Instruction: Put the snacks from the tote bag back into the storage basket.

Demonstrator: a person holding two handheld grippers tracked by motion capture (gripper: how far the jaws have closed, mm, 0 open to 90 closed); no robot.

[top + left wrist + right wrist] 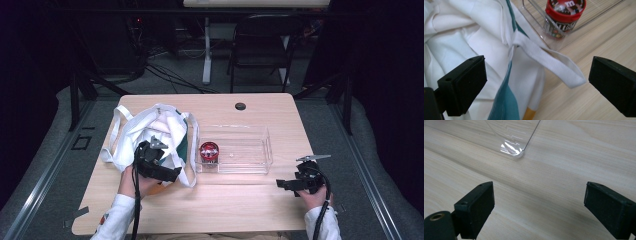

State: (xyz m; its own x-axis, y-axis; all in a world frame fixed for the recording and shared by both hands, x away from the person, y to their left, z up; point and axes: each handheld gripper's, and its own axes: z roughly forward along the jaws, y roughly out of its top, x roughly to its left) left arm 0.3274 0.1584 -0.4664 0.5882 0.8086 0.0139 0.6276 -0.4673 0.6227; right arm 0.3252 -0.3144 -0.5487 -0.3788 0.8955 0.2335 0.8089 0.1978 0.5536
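bag (pixel 474 32): white matt cloth, creased
tray (pixel 260 145): clear glossy plastic
jar lid (pixel 566 6): red shiny plastic
table (pixel 564 170): pale wood grain, smooth
gripper pads (pixel 482 205): matt black

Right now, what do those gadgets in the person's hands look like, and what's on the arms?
Both the left gripper and right gripper are black, each with two blocky jaws, a grey three-cornered plate on top and a trailing black cable. The sleeves are white.
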